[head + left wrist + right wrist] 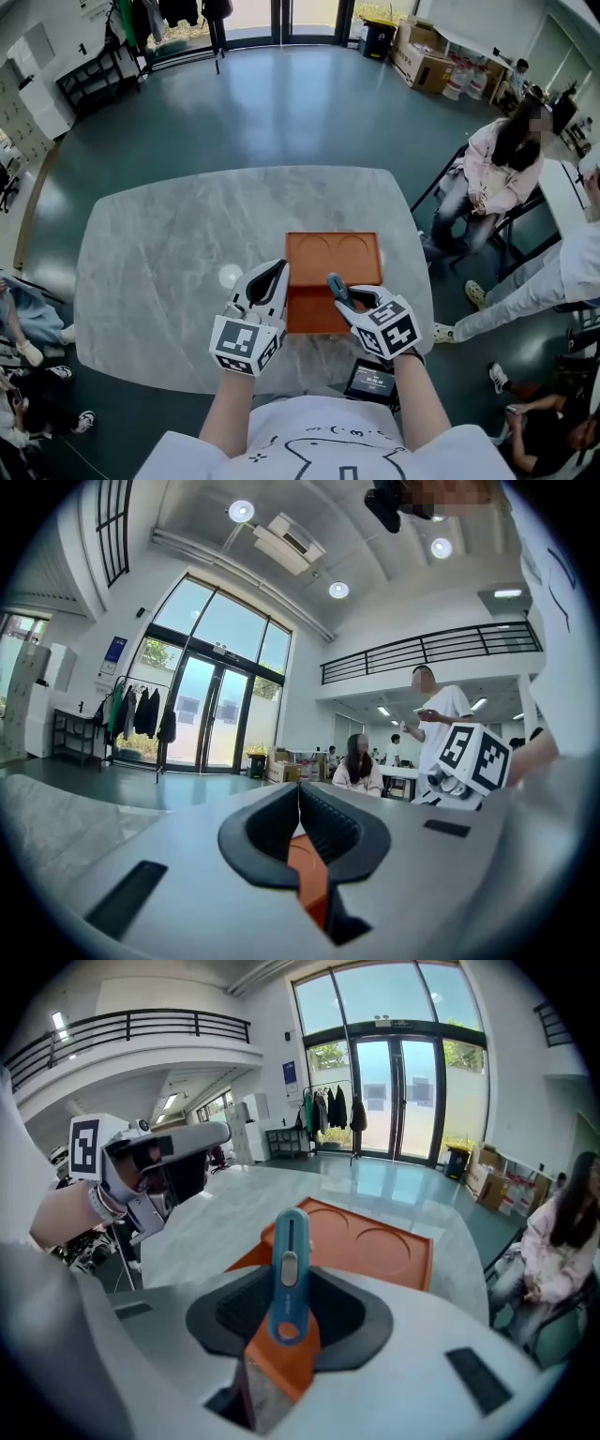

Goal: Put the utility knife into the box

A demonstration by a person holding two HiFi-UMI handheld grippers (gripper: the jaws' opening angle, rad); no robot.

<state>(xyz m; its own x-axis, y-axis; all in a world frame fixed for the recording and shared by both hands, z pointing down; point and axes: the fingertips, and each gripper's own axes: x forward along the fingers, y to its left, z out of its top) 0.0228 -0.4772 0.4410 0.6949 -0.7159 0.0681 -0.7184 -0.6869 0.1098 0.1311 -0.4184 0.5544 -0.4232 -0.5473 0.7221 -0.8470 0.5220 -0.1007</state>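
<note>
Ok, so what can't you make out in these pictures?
Box inside: head view, the right tool covers its right part.
Box, left gripper view: only an orange sliver shows past the left tool.
Knife: head view, tiny, mostly buried in the right tool.
Screen at the table edge: head view, too small to read, arm overlaps it.

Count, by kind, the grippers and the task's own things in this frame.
utility knife: 1, blue
orange box: 1, lid open
grippers: 2, left gripper shut and empty, right gripper shut on the utility knife
Total: 4
</note>
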